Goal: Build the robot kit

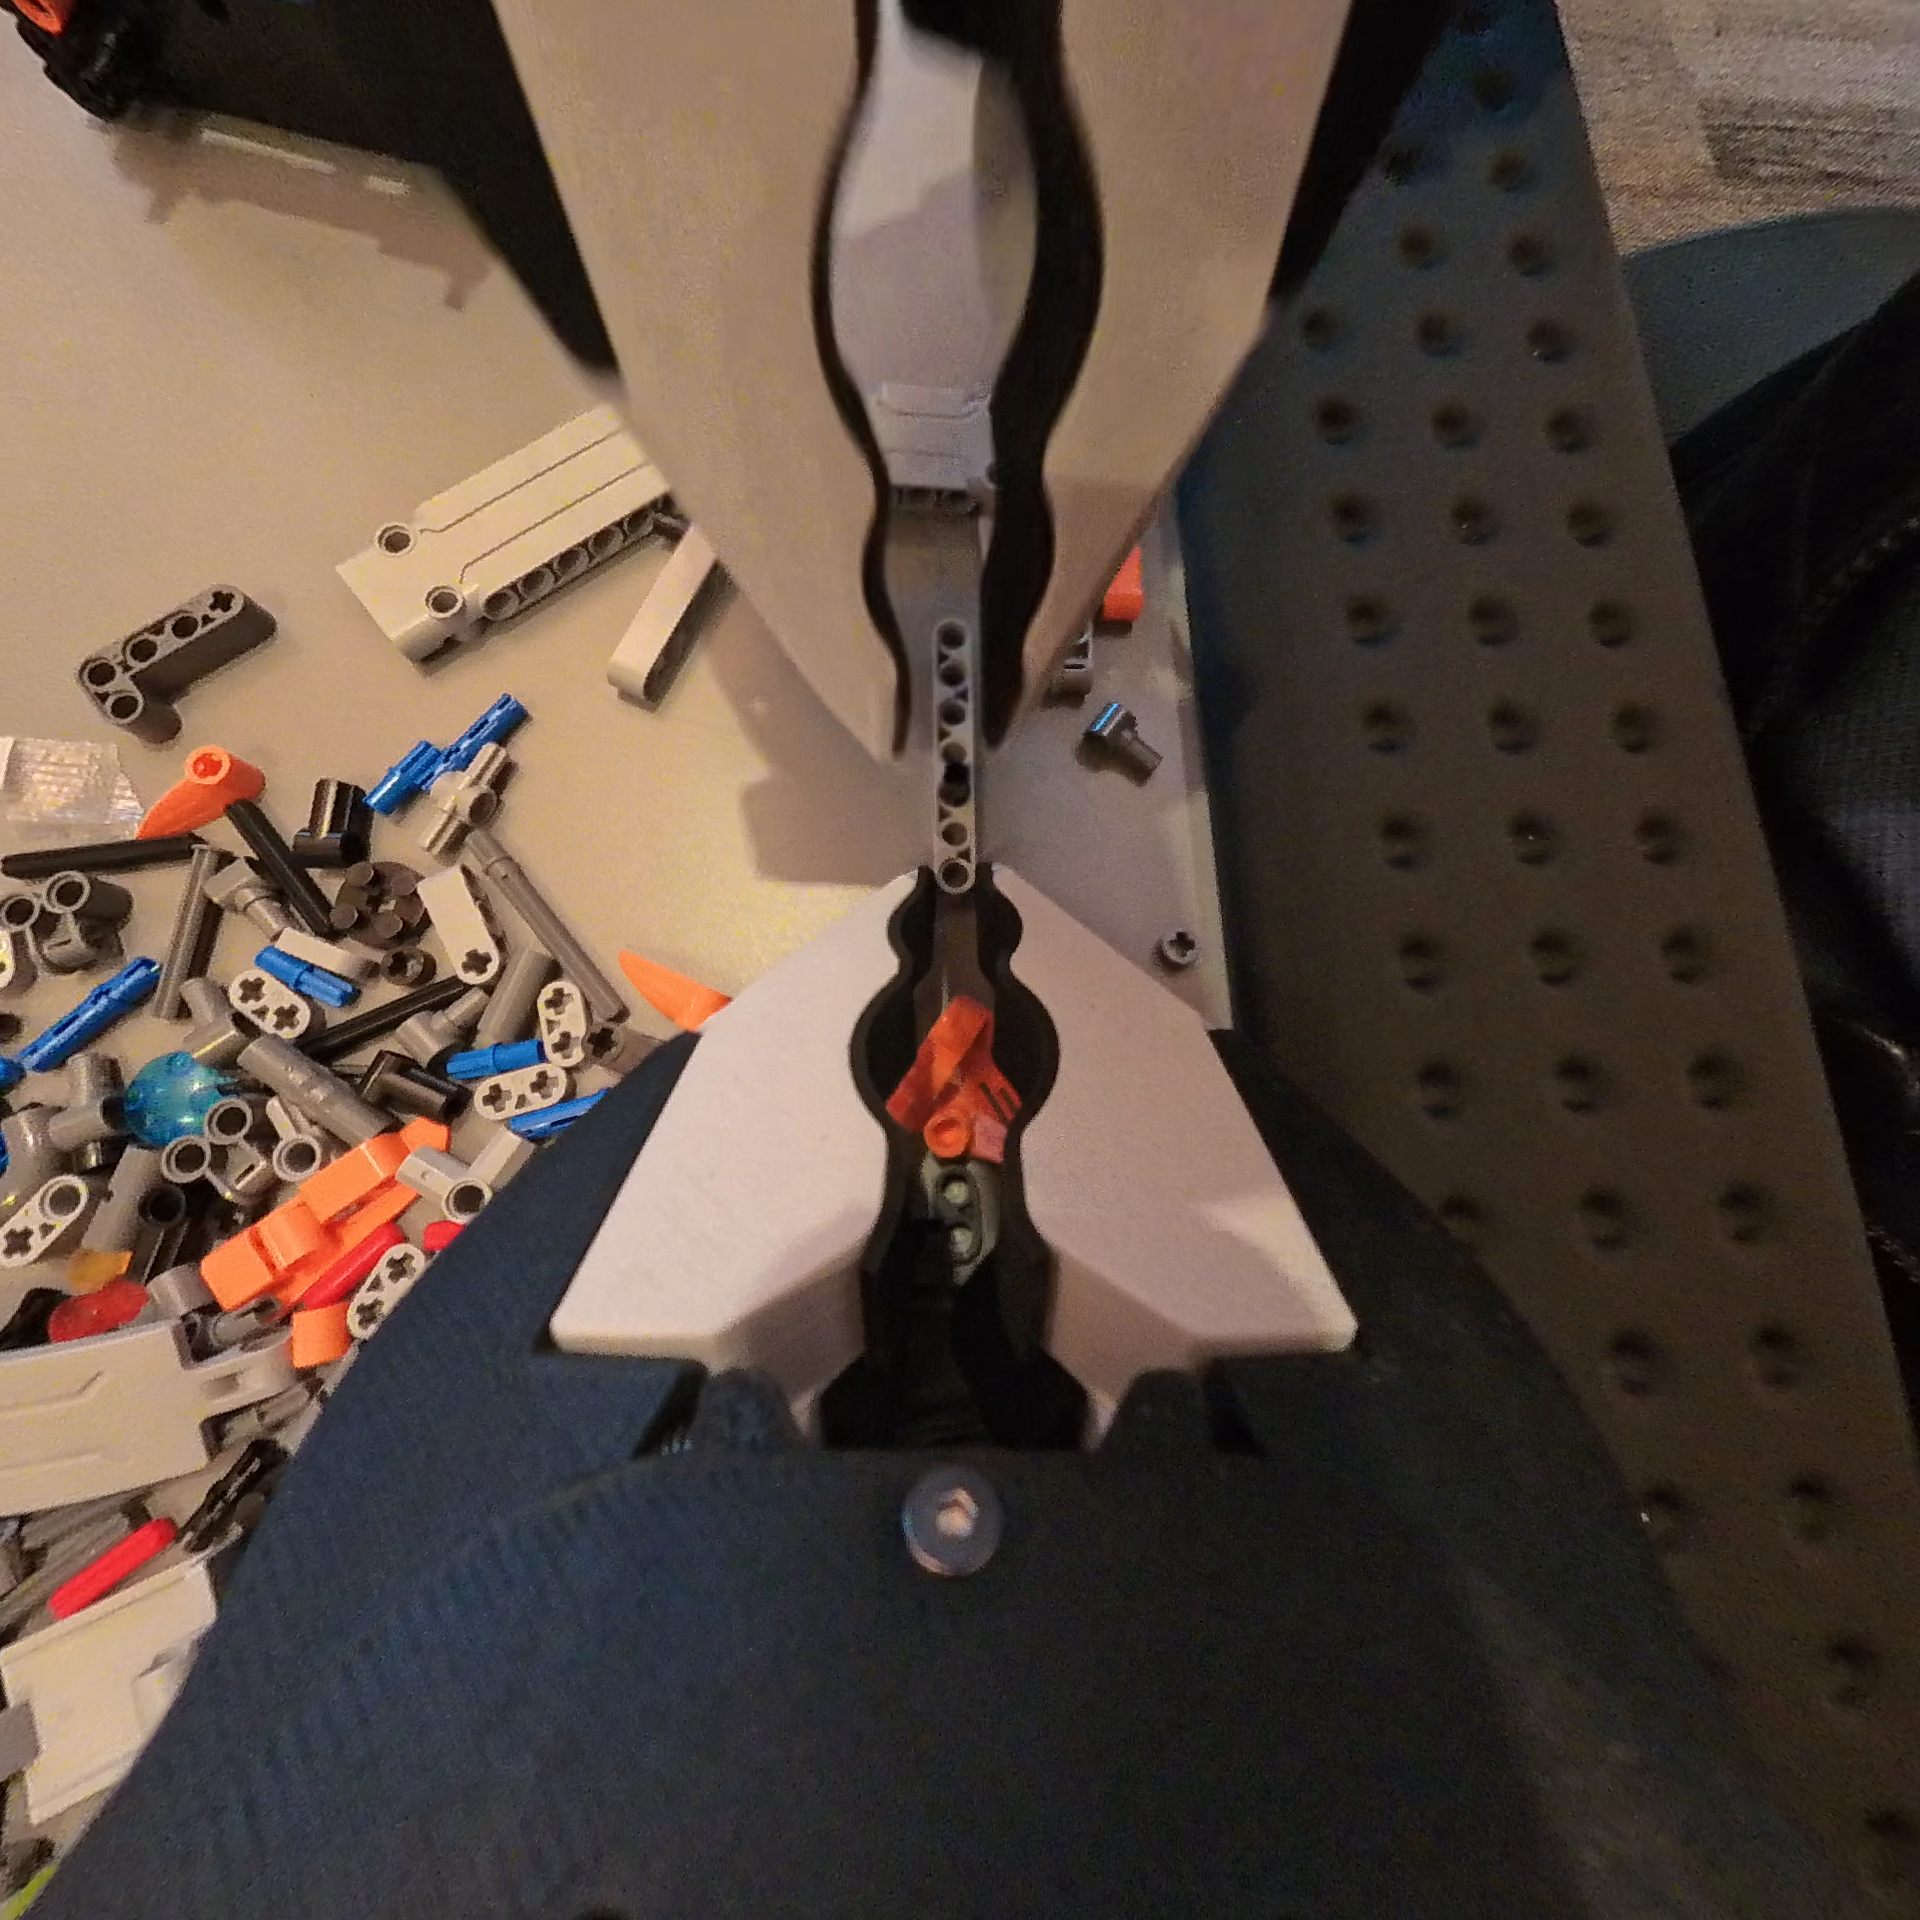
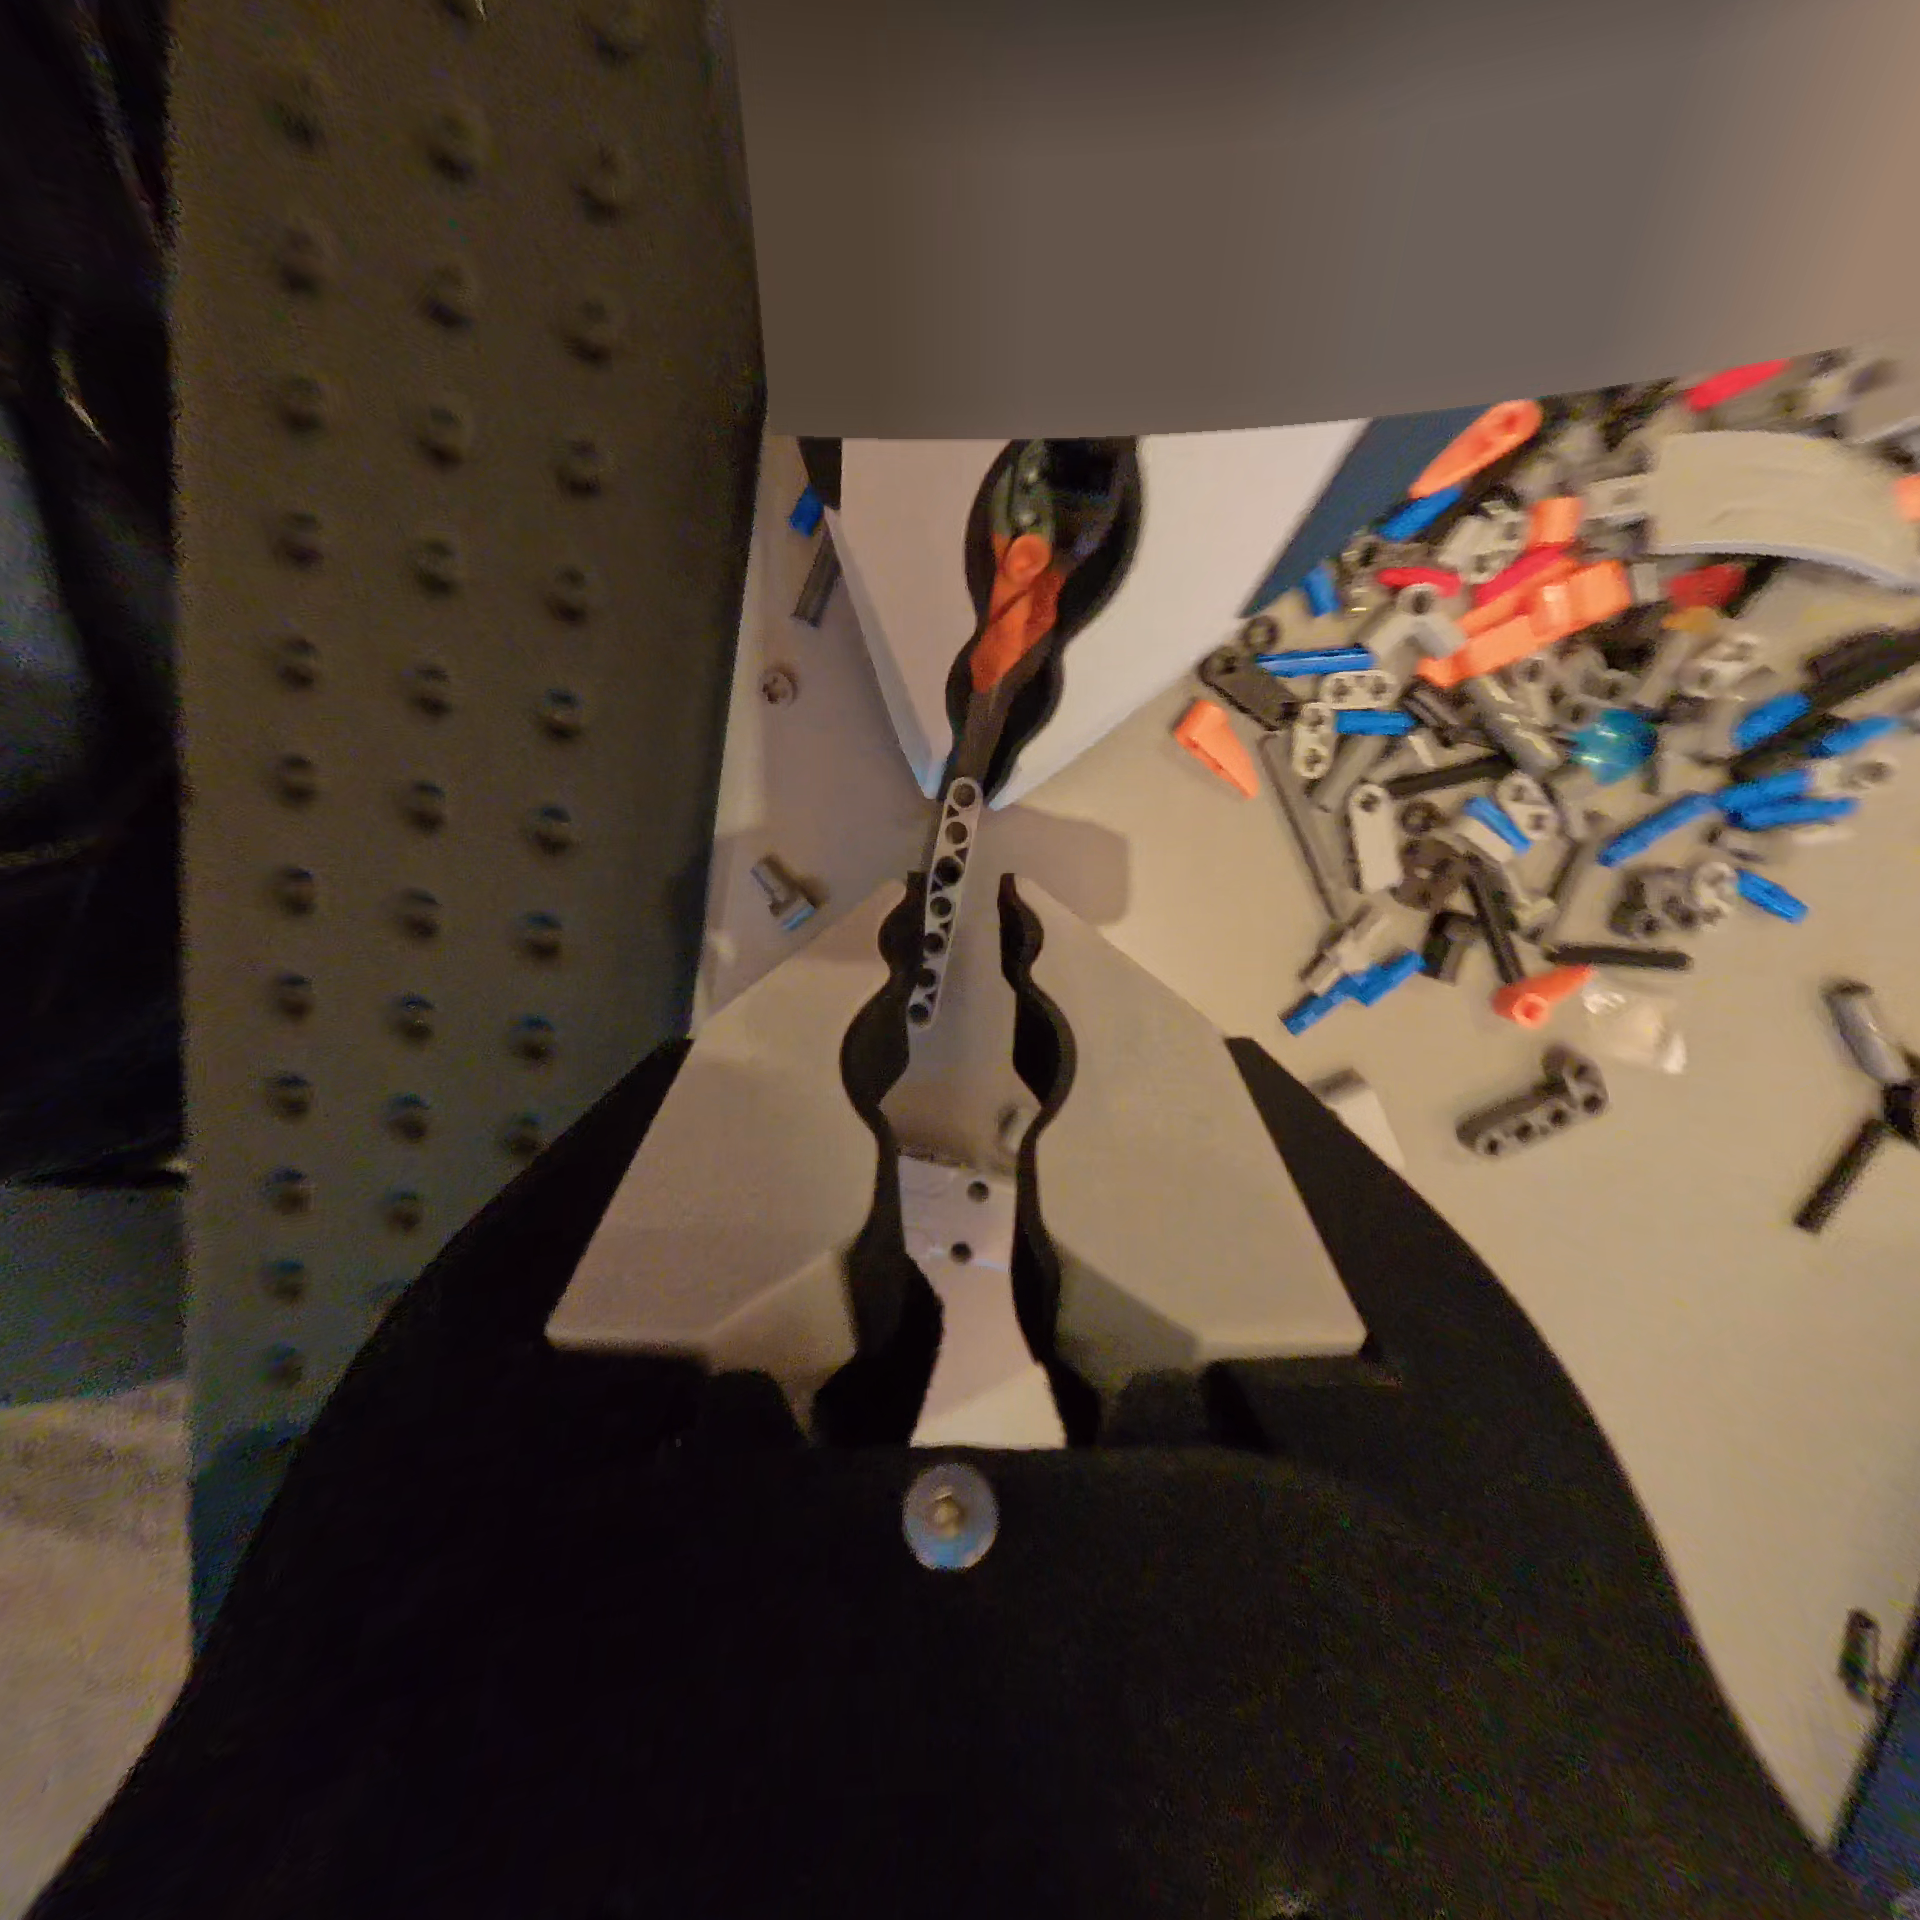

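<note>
My left gripper [image 1: 951,883] is shut on a small assembly: orange parts [image 1: 961,1081] and a dark grey part [image 1: 961,1205] sit between its black pads. A thin light grey beam with holes [image 1: 951,769] sticks out past its tips. My right gripper [image 1: 945,732] faces it from above, tip to tip. In the right wrist view the right gripper [image 2: 961,888] is slightly open around the free end of the beam [image 2: 951,842]. The beam lies against its left pad and is clear of the right pad. The left gripper [image 2: 961,795] shows beyond it, holding the orange parts [image 2: 1013,613].
A pile of loose building parts [image 1: 312,1039] in grey, black, blue and orange lies on the beige table [image 1: 260,364]; it also shows in the right wrist view [image 2: 1558,707]. A grey panel [image 1: 509,530] and a black L-beam [image 1: 171,660] lie apart. A dark perforated plate [image 1: 1507,727] stands close beside the grippers. Both grippers' tips are close together, under 4 cm apart. The dark perforated plate [image 1: 1507,727] is about 9 centimetres from my right fingertips. It is also in sight in the right wrist view [image 2: 437,799].
</note>
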Demonstrator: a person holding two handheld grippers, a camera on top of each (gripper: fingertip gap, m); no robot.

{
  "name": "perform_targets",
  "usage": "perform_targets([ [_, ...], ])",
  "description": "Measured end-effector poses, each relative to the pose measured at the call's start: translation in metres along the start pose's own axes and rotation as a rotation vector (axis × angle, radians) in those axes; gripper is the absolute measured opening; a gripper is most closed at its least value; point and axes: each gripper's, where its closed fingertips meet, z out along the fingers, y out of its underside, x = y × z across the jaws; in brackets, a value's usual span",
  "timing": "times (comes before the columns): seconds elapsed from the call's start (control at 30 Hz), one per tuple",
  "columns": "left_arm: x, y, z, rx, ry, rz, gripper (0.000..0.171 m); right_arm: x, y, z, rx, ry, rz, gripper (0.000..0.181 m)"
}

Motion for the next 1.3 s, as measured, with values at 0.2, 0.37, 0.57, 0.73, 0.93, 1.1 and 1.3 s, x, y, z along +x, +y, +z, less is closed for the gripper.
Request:
perform_targets([
  [0.2, -0.004, 0.004, -0.005, -0.022, -0.036, 0.001, 0.013, -0.004, 0.041, -0.045, -0.021, 0.130, 0.164, 0.008],
  [0.37, -0.012, -0.004, -0.026, 0.033, -0.096, -0.019, 0.019, -0.013, 0.059, -0.053, 0.041, 0.191, 0.274, 0.009],
  [0.57, -0.022, -0.004, -0.057, 0.109, -0.248, -0.093, 0.013, 0.013, 0.042, -0.053, 0.133, 0.265, 0.291, 0.007],
  [0.73, -0.019, 0.014, -0.068, 0.131, -0.351, -0.134, 0.012, 0.040, 0.019, -0.045, 0.180, 0.258, 0.304, 0.008],
  [0.93, -0.014, 0.014, -0.082, 0.173, -0.406, -0.131, 0.010, 0.071, 0.009, -0.028, 0.162, 0.263, 0.338, 0.010],
  [1.1, -0.004, 0.022, -0.093, 0.180, -0.461, -0.091, 0.008, 0.076, -0.009, -0.010, 0.155, 0.208, 0.305, 0.010],
  [1.3, 0.005, 0.024, -0.102, 0.224, -0.487, -0.086, 0.005, 0.071, -0.036, 0.015, 0.159, 0.108, 0.248, 0.008],
])
